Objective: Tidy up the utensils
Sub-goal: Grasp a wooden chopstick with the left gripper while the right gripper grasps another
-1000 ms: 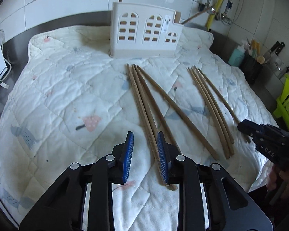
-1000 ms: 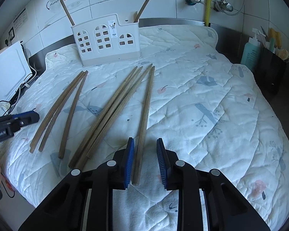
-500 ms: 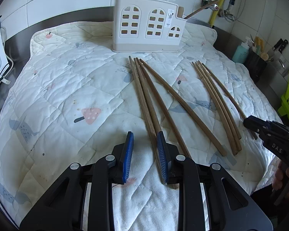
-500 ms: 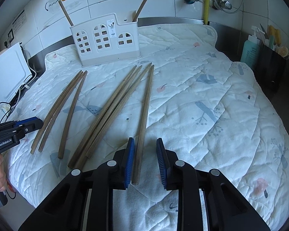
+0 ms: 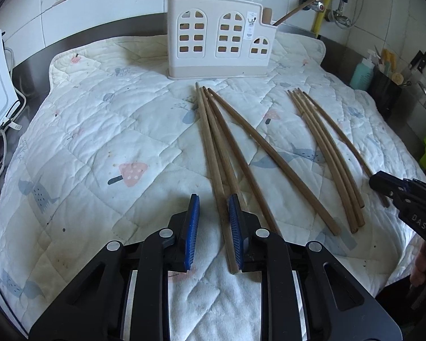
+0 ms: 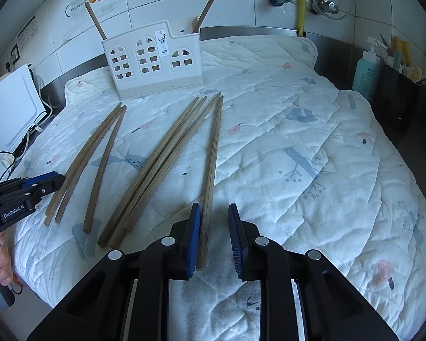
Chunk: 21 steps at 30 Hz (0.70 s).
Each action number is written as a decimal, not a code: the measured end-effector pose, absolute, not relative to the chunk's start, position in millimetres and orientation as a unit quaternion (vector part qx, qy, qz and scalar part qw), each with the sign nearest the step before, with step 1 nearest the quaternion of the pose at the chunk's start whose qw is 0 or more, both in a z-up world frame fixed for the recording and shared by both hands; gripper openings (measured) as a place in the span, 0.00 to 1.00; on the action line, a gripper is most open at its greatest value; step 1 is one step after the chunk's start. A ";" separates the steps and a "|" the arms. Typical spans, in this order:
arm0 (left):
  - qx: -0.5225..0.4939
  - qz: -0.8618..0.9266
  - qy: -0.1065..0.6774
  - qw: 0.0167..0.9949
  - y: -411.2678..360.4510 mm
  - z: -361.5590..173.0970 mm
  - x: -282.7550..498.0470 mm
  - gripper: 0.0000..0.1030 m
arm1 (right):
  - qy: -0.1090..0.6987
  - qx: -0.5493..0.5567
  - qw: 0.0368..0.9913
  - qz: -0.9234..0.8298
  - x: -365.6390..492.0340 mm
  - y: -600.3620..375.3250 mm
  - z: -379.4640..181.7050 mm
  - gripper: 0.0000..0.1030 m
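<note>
Several long wooden chopsticks lie on a quilted mat [image 5: 99, 128] in front of a white utensil holder [image 5: 218, 37] [image 6: 153, 62]. Two more chopsticks [image 6: 95, 20] [image 6: 210, 2] stand in the holder. My left gripper [image 5: 213, 199] hangs low over the near end of one chopstick [image 5: 213, 147]. That chopstick lies between the closing jaws beside the right pad [image 5: 234, 221], with a gap to the left pad. My right gripper [image 6: 214, 206] is also closing. A single chopstick [image 6: 213, 156] lies along its left pad [image 6: 194, 227], and the other pad is clear of it.
A white appliance [image 6: 11, 108] with cables stands off the mat's left edge. A teal bottle [image 6: 365, 71] and a black tool container [image 6: 394, 91] stand at the right. A hand [image 6: 2, 267] holds the left gripper's handle. Steel counter rims the mat.
The left gripper has tilted and shifted, so the chopstick's near end now lies inside its jaws beside the right pad. Both pairs of jaws have narrowed slightly. The right gripper stayed in place.
</note>
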State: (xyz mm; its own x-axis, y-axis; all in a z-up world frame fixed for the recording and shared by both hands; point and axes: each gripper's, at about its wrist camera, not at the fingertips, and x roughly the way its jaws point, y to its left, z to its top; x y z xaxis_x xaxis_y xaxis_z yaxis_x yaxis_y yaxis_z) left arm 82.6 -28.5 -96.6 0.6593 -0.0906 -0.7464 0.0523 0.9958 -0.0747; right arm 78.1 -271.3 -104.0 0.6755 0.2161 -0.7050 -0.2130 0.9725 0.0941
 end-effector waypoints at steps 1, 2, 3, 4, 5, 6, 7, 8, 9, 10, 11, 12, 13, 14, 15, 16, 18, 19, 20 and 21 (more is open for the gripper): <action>-0.025 -0.037 0.411 0.911 -30.5 -97.6 83.6 0.20 | 0.385 0.003 0.916 0.117 77.8 -271.3 -103.8 0.19; -0.017 -0.035 0.410 0.911 -34.3 -97.8 83.9 0.19 | 0.384 0.004 0.916 0.115 77.7 -271.3 -103.9 0.19; -0.010 -0.034 0.408 0.912 -37.3 -98.0 84.3 0.18 | 0.383 0.004 0.917 0.114 77.4 -270.9 -103.9 0.19; -0.009 -0.034 0.407 0.913 -38.3 -98.2 85.0 0.18 | 0.383 0.002 0.917 0.113 77.4 -270.6 -104.1 0.19; -0.014 -0.034 0.405 0.914 -37.3 -98.5 86.1 0.18 | 0.382 0.000 0.917 0.113 77.6 -270.4 -104.3 0.19; -0.017 -0.033 0.404 0.914 -36.0 -98.6 87.3 0.15 | 0.381 0.001 0.918 0.113 77.8 -270.5 -104.7 0.19; -0.019 -0.031 0.403 0.915 -35.3 -98.6 88.2 0.13 | 0.380 0.001 0.918 0.114 78.6 -270.9 -105.2 0.18; -0.018 -0.029 0.402 0.915 -35.4 -98.6 89.2 0.13 | 0.378 0.001 0.919 0.113 79.1 -271.1 -105.5 0.17; -0.015 -0.028 0.401 0.916 -36.0 -98.6 90.4 0.11 | 0.377 0.001 0.920 0.112 80.0 -270.8 -105.8 0.15; -0.013 -0.027 0.401 0.916 -36.3 -98.5 91.3 0.10 | 0.376 0.002 0.920 0.111 80.5 -271.5 -105.6 0.11; -0.014 -0.028 0.401 0.916 -35.4 -98.1 92.4 0.09 | 0.375 0.005 0.920 0.111 81.1 -272.4 -105.4 0.09; -0.018 -0.031 0.402 0.915 -33.1 -97.5 93.5 0.08 | 0.376 0.006 0.920 0.112 81.7 -273.0 -104.7 0.07; -0.023 -0.035 0.404 0.914 -30.2 -96.8 94.7 0.07 | 0.375 0.006 0.920 0.112 81.7 -273.5 -104.1 0.07; -0.030 -0.037 0.405 0.913 -27.6 -96.5 95.5 0.07 | 0.374 0.004 0.921 0.112 81.2 -273.7 -102.6 0.07; -0.039 -0.041 0.408 0.911 -23.2 -95.7 96.6 0.06 | 0.372 0.002 0.922 0.112 80.2 -274.0 -100.3 0.07; -0.049 -0.044 0.408 0.910 -18.6 -94.8 97.2 0.06 | 0.369 0.002 0.923 0.113 79.0 -274.5 -97.7 0.07; -0.060 -0.045 0.407 0.910 -11.6 -93.2 97.2 0.05 | 0.359 0.001 0.926 0.115 75.6 -276.2 -88.2 0.07; -0.060 -0.044 0.405 0.911 -8.4 -92.4 96.6 0.05 | 0.352 -0.002 0.929 0.115 73.6 -276.6 -83.3 0.07; -0.063 -0.045 0.402 0.912 -5.4 -91.8 96.0 0.04 | 0.344 -0.006 0.932 0.116 71.6 -277.1 -76.4 0.07; -0.066 -0.047 0.401 0.912 -3.3 -91.8 95.6 0.04 | 0.336 -0.008 0.935 0.117 69.9 -278.0 -69.0 0.07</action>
